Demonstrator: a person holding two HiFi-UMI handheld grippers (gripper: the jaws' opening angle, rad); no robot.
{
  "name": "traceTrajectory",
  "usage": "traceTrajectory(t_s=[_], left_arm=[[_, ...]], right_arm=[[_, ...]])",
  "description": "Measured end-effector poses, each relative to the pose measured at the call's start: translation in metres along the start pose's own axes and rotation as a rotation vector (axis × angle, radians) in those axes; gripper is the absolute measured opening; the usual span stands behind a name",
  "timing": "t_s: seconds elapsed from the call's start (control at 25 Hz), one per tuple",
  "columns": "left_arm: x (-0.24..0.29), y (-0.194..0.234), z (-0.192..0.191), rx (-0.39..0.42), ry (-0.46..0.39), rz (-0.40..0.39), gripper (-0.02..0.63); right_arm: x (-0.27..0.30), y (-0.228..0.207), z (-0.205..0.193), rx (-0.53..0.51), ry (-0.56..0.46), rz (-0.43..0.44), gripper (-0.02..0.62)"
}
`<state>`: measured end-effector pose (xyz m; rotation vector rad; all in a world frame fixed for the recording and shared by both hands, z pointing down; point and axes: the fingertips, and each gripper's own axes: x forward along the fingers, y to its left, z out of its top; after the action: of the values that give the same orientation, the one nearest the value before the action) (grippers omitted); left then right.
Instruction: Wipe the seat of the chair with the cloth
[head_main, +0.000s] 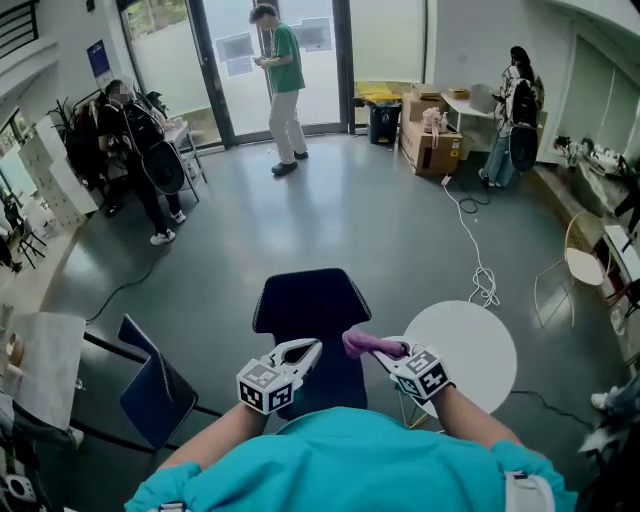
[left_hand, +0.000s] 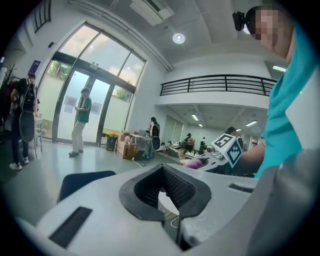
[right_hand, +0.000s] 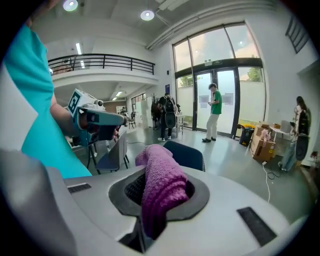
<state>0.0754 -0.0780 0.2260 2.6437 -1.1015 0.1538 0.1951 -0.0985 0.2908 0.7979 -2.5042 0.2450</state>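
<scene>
The fuzzy purple cloth is pinched in the right gripper, up above the dark blue chair, not touching its seat; the left gripper is pressed together on nothing; hard rubbing might pull the cloth out.

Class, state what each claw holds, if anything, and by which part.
Right claw: purple knitted cloth, pinched at a bunched fold, one end poking forward. Left claw: nothing.

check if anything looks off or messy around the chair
Nothing spilled or broken. The chair stands upright and the cloth is clamped in the right tongs. Only a white cable trails loose across the floor.
</scene>
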Motion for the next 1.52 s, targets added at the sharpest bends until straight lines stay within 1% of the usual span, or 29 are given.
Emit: traceTrajectory(t_s=[0.12,0.24,0.36,0.48,0.64,0.76,0.88,1.0,1.12,1.24,1.4,1.52], left_arm=[[-0.039,0.008,0.031,0.028,-0.045,0.004,0.005],[-0.073,0.015,0.056,0.013,-0.104,0.014,0.005],[-0.1,0.021,0.067,-0.012,-0.142,0.025,0.005],[-0.119,0.024,0.074,-0.012,-0.169,0.034,0.005],[-0.133,0.033,0.093,-0.008,-0.206,0.059,0.005],[-0.14,0.041,0.109,0.006,-0.233,0.078,0.005],[-0.145,0.046,0.122,0.019,-0.248,0.088,0.004],[-0.15,0.048,0.127,0.023,-0.257,0.095,0.005],[-0.149,0.044,0.125,0.024,-0.254,0.095,0.003],[-0.143,0.04,0.121,0.014,-0.241,0.082,0.005],[-0.139,0.038,0.119,0.02,-0.223,0.072,0.003],[-0.138,0.037,0.117,0.002,-0.22,0.065,0.003]], right_arm=[[0.002,0.016,0.029,0.062,-0.06,-0.026,0.057],[0.001,0.032,0.049,0.109,-0.093,-0.012,0.057],[0.002,0.051,0.068,0.132,-0.119,0.005,0.057],[0.002,0.068,0.09,0.123,-0.14,0.035,0.055],[-0.004,0.071,0.136,0.137,-0.214,0.071,0.057],[-0.011,0.064,0.169,0.127,-0.272,0.069,0.057],[-0.015,0.061,0.191,0.129,-0.321,0.072,0.055],[-0.018,0.061,0.202,0.157,-0.357,0.089,0.055],[-0.021,0.06,0.204,0.176,-0.373,0.107,0.055],[-0.02,0.056,0.201,0.166,-0.365,0.102,0.054],[-0.015,0.055,0.197,0.159,-0.352,0.094,0.052],[-0.015,0.056,0.196,0.144,-0.349,0.093,0.051]])
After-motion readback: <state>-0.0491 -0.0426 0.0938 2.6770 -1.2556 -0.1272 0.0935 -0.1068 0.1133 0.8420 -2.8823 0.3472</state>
